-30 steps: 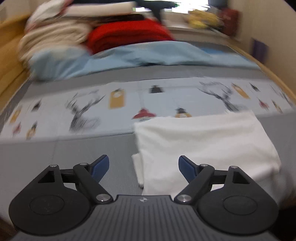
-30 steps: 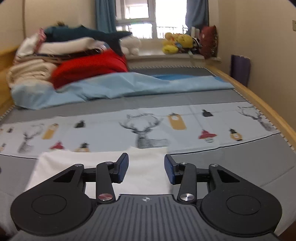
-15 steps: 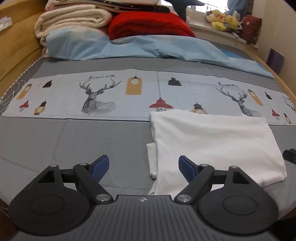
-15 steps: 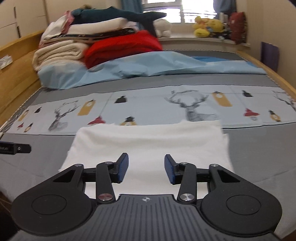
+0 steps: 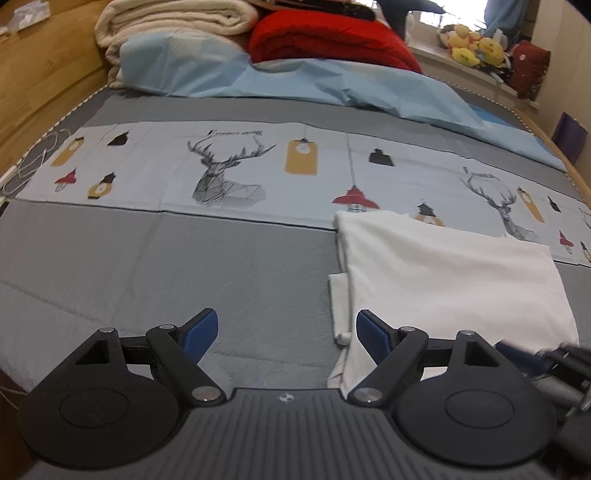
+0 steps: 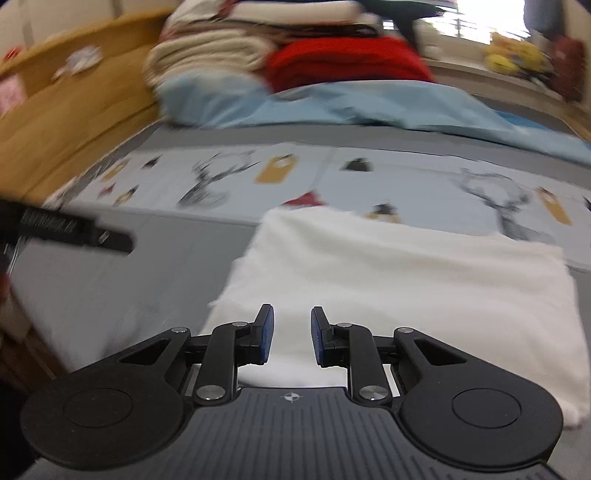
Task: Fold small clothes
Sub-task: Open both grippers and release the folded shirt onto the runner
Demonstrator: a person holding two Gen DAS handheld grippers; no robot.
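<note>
A white folded garment [image 5: 447, 280] lies flat on the grey bed cover, its far edge on the printed deer strip; it also shows in the right wrist view [image 6: 406, 280]. A sleeve [image 5: 338, 306] sticks out from under its left edge. My left gripper [image 5: 286, 334] is wide open and empty, just above the cover at the garment's near left corner. My right gripper [image 6: 288, 334] is open with a narrow gap, empty, over the garment's near edge. The right gripper also shows blurred at the lower right of the left wrist view [image 5: 546, 365].
Folded cream blankets [image 5: 177, 22], a red blanket [image 5: 328, 40] and a light blue sheet [image 5: 295, 81] are piled at the head of the bed. A wooden side board [image 5: 33, 74] runs along the left. Plush toys [image 5: 476, 48] sit on the window sill.
Both grippers have swung left and lower toward the garment's near edge. The right gripper has come into the left wrist view. Jaw openings are unchanged.
</note>
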